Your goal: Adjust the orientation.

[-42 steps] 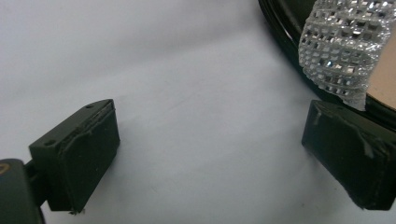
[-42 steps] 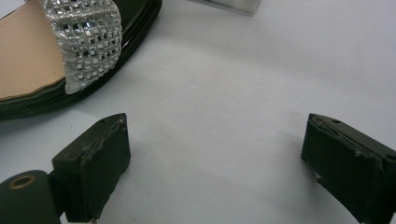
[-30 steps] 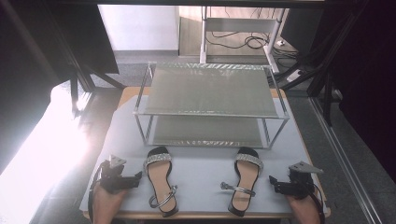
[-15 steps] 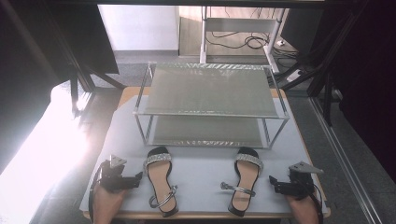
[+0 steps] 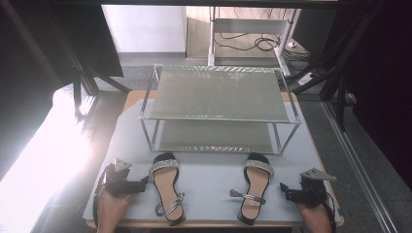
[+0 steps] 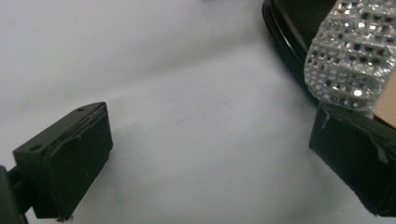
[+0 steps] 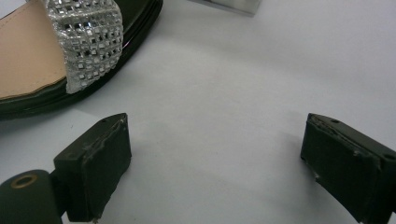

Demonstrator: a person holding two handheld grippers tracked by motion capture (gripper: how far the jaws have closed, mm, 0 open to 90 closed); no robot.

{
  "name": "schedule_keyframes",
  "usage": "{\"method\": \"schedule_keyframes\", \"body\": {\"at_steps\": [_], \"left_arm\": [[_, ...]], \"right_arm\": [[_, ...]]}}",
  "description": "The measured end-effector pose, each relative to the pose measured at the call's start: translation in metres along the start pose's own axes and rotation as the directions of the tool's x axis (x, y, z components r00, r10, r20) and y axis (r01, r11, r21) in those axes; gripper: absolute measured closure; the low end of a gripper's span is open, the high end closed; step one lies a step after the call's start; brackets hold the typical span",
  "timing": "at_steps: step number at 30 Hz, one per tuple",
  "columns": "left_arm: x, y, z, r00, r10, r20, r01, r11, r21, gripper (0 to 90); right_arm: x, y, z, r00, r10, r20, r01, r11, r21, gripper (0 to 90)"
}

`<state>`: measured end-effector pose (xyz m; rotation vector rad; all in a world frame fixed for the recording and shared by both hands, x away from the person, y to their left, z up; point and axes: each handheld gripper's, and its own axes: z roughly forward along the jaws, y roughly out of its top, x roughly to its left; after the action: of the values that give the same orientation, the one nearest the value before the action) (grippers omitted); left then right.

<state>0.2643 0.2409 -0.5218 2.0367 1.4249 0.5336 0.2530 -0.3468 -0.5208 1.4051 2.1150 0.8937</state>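
Note:
Two black sandals with glittering silver toe straps lie side by side on the grey table (image 5: pixel 209 167). The left sandal (image 5: pixel 166 188) is just right of my left gripper (image 5: pixel 144 182). In the left gripper view its sparkling strap (image 6: pixel 351 56) sits above the right pad, and my left gripper (image 6: pixel 210 154) is open, its jaws just having opened a little wider over bare table. The right sandal (image 5: pixel 255 190) lies left of my right gripper (image 5: pixel 284 192). In the right gripper view that sandal (image 7: pixel 88 42) is at the upper left, and my right gripper (image 7: pixel 215 163) is open and holds nothing.
A two-tier metal shoe rack (image 5: pixel 218 94) stands behind the sandals, both shelves bare; one of its feet (image 7: pixel 229 4) shows in the right gripper view. The table's front edge runs just under my hands. Cables lie on the floor beyond the rack.

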Motion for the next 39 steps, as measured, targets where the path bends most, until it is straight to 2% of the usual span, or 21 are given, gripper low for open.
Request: {"method": "schedule_keyframes", "body": {"at_steps": [11,17,23,25,30,39], "left_arm": [[0.0,0.009,0.009,0.9998,0.021,0.0,-0.021,0.9996,0.017,0.0],[-0.005,0.015,0.016,0.9995,0.031,0.011,-0.031,0.9995,0.01,0.0],[-0.015,0.027,0.026,0.9983,0.054,0.02,-0.055,0.9985,0.009,0.8],[-0.02,0.033,0.03,0.9978,0.049,0.045,-0.05,0.9986,0.018,2.3],[-0.027,0.04,0.036,0.9968,0.047,0.065,-0.049,0.9986,0.021,3.9],[-0.043,0.052,0.046,0.992,0.077,0.1,-0.08,0.9965,0.024,6.2]], "right_arm": [[0.0,0.0,0.0,1.0,0.0,0.0,0.0,1.0,0.001,8.1],[0.0,0.0,0.0,1.0,-0.001,0.001,0.001,1.0,0.001,8.0],[0.0,0.0,0.0,1.0,0.0,0.001,0.0,1.0,0.001,8.0],[0.0,0.0,0.0,1.0,0.0,0.001,0.0,1.0,0.001,8.0],[0.0,0.0,0.0,1.0,0.001,0.0,-0.001,1.0,0.001,8.0],[0.0,0.0,0.0,1.0,0.0,0.001,0.0,1.0,0.001,8.0]]}}
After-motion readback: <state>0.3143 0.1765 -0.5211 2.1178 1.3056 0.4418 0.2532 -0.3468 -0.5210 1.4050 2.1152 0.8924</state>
